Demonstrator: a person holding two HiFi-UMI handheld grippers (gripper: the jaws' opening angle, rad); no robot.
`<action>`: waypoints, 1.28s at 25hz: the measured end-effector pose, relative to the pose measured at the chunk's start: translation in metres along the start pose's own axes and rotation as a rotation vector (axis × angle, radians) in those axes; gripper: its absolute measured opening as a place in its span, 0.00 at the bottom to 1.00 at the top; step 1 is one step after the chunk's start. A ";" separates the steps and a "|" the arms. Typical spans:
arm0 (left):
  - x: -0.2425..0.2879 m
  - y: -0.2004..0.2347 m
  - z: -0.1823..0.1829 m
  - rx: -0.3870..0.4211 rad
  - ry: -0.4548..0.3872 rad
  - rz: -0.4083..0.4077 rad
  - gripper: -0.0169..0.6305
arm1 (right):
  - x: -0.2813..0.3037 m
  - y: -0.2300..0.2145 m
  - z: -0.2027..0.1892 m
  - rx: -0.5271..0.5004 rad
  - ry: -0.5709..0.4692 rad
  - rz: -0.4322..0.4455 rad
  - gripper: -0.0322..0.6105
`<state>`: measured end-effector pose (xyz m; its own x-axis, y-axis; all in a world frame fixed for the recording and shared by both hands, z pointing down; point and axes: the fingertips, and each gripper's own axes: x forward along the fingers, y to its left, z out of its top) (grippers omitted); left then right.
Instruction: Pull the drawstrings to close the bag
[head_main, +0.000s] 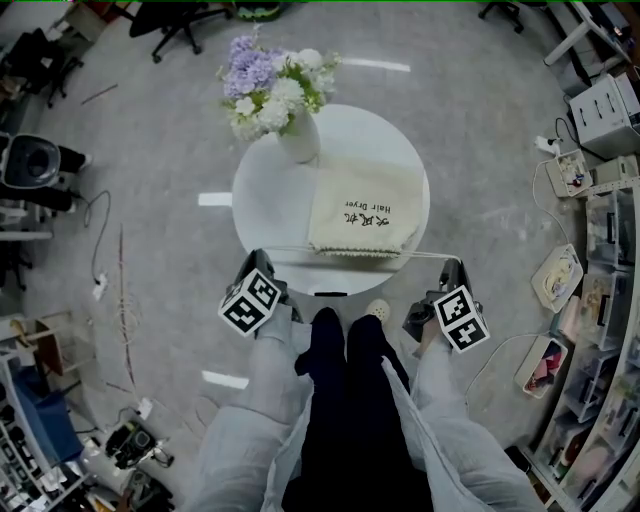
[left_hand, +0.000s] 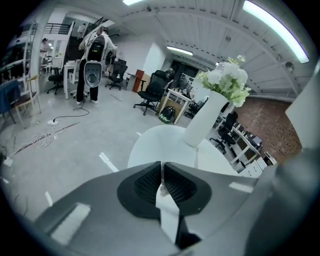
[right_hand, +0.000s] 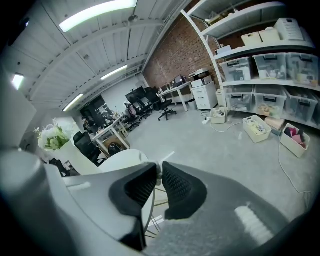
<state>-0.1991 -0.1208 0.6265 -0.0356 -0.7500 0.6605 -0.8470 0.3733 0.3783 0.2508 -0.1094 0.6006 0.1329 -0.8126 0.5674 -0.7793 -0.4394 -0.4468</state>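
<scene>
One cream bag (head_main: 362, 210) flat on round white counter (head_main: 260, 190), beside one vase (head_main: 298, 140) of flowers. Two drawstrings, one per tool. Left tool (head_main: 252, 258) pinched shut on left drawstring (left_hand: 163, 192), right tool (head_main: 455, 265) clamped on right drawstring (right_hand: 158, 172). Both tools at counter's near edge, well apart.

Cream bag (head_main: 365, 205) lies on round white bench (head_main: 372, 132), drawstrings (head_main: 288, 249) taut between left hand-held gripper (head_main: 254, 257) and right hand-held gripper (head_main: 457, 266).

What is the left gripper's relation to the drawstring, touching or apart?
Touching: in the left gripper view the left gripper pinches the white drawstring between its jaws.
</scene>
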 end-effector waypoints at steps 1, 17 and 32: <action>0.000 0.003 0.001 -0.021 -0.002 0.007 0.08 | -0.001 0.000 0.000 0.009 0.000 -0.003 0.11; -0.085 -0.034 0.099 -0.030 -0.302 -0.084 0.09 | -0.061 0.036 0.098 0.055 -0.226 0.137 0.11; -0.162 -0.097 0.216 -0.126 -0.574 -0.324 0.09 | -0.129 0.090 0.224 0.132 -0.519 0.314 0.11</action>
<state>-0.2260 -0.1538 0.3427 -0.0953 -0.9934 0.0642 -0.7953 0.1148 0.5952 0.3007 -0.1301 0.3329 0.2159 -0.9764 0.0000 -0.7515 -0.1662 -0.6384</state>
